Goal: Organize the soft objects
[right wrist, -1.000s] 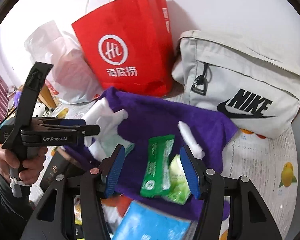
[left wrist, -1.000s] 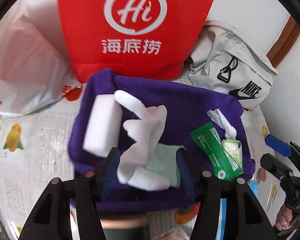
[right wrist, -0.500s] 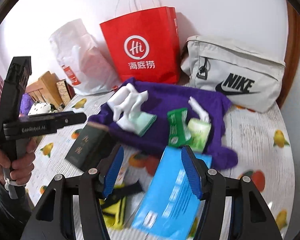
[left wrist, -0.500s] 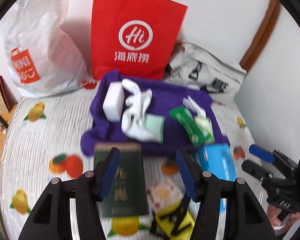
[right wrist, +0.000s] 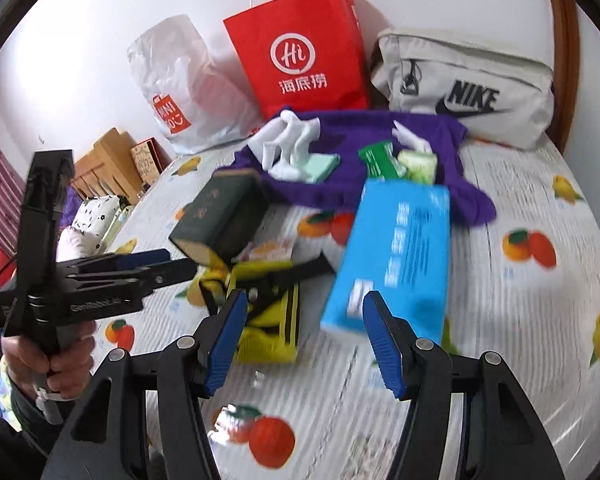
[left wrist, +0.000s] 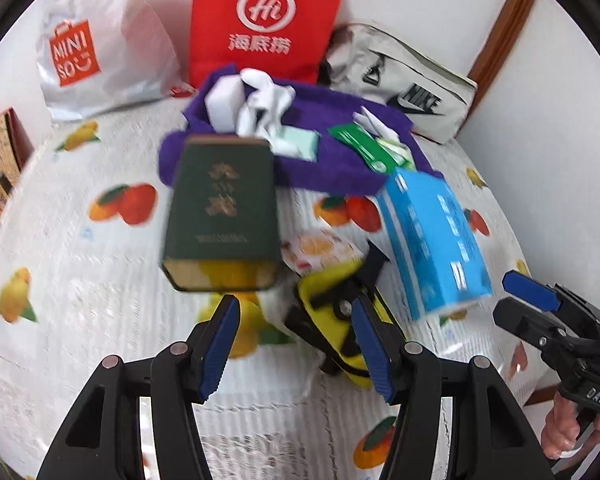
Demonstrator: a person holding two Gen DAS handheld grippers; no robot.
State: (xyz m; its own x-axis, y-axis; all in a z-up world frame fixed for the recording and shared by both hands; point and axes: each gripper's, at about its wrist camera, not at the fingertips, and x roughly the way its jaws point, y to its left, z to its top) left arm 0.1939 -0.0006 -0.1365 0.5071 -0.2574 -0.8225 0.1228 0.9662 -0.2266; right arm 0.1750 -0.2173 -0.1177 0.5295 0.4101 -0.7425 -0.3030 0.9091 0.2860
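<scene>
The table (left wrist: 60, 360), covered by a white cloth printed with fruit, was seen to carry all the items. Against the wall at its far edge stood a red paper bag (right wrist: 300, 48), flanked by a white plastic bag (right wrist: 180, 88) on one side and a grey Nike bag (right wrist: 468, 88) on the other. A purple towel (left wrist: 340, 164) was spread just in front of the red bag, and the soft objects were gathered on it: a white sponge block (left wrist: 222, 106), white gloves (left wrist: 266, 98) touching the block, a pale green cloth (left wrist: 300, 144) beside the gloves, a green packet (left wrist: 364, 148) and a light green tissue pack (right wrist: 418, 164) (both near the towel's other end). A blue tissue pack (right wrist: 400, 252) lay tilted, with one end over the towel's near edge. A dark green box (left wrist: 224, 208) lay beside it, its far end at the towel. A yellow and black item (right wrist: 268, 312) (blurred, not identified) rested nearer the grippers. The left gripper (left wrist: 296, 348) was held above the table, its fingers spread wide with nothing between them. The right gripper (right wrist: 304, 344) was likewise held wide apart and empty, near the blue tissue pack.
</scene>
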